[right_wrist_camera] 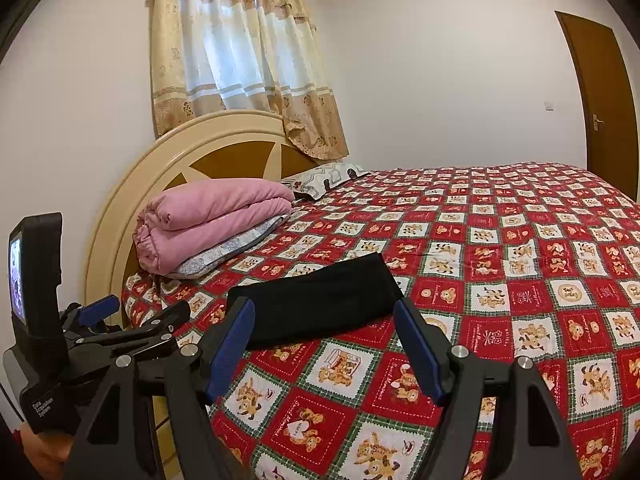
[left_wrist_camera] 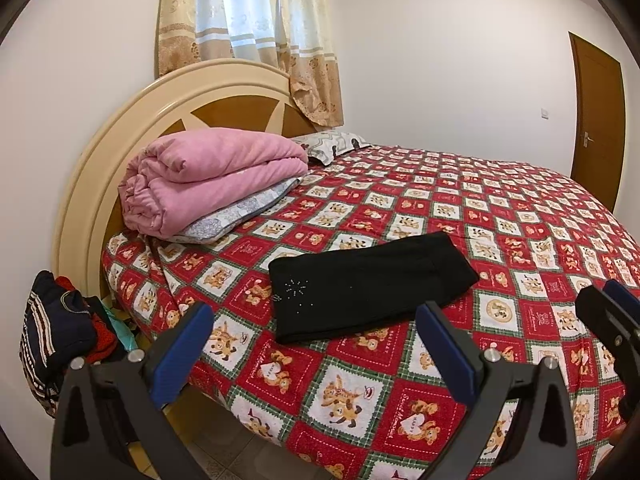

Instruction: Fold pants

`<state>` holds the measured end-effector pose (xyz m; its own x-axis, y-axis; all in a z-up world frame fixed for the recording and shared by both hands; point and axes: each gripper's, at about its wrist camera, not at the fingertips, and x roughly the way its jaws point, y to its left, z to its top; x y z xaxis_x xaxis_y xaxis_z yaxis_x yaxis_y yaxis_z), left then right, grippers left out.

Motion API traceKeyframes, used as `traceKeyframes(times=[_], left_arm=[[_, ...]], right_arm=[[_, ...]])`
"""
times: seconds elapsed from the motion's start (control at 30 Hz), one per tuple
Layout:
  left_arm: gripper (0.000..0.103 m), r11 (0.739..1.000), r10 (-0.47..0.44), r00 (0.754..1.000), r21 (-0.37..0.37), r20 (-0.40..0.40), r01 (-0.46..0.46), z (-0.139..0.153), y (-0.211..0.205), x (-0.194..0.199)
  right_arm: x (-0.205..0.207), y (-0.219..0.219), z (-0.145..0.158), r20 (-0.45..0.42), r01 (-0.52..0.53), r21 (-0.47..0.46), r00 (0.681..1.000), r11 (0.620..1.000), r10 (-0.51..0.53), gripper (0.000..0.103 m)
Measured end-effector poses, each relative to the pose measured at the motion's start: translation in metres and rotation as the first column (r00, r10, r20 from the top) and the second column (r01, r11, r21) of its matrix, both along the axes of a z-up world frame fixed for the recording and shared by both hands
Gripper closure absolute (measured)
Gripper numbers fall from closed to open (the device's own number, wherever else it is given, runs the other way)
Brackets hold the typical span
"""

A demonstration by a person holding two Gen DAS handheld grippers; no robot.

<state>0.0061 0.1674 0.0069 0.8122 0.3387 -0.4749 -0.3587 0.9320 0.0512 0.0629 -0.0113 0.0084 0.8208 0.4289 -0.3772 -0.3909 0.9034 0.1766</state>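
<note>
Both claws hang back off the near edge of the bed [left_wrist_camera: 520,208], and the black pants [left_wrist_camera: 368,284] lie flat on the red bear-print cover at centre frame, already doubled into a compact rectangle. The left claw [left_wrist_camera: 316,344] stands released, blue pads spread wide with nothing between them; the right claw [right_wrist_camera: 324,348] is just as open and just as empty, its pads framing the near edge of the pants without touching. By the look of it the folding is at or near its end: the bundle is tidy, no loose leg trailing. If another fold is wanted, the next move calls for a reach forward and down to pinch one short end and carry it over the other, keeping the layers from sliding apart. The left wrist view gives more: a spray of small studs on the pants near their left end, a heap of dark and red clothes [left_wrist_camera: 60,340] at lower left beside the bed, and the right claw's tip at the right edge. The right wrist view instead shows the left unit's body and small screen [right_wrist_camera: 18,276] at far left. The pink quilt [right_wrist_camera: 212,220] sits folded by the headboard in both.
</note>
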Motion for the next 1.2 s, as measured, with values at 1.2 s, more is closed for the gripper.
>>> traceKeyframes(times=[1.2], left_arm=[[0.0, 0.998, -0.04, 0.999, -0.049, 0.014, 0.041, 0.0019, -0.0021, 0.0011]], right_arm=[[-0.0003, -0.0028, 0.0007, 0.016, 0.025, 0.009, 1.0, 1.0, -0.025, 0.03]])
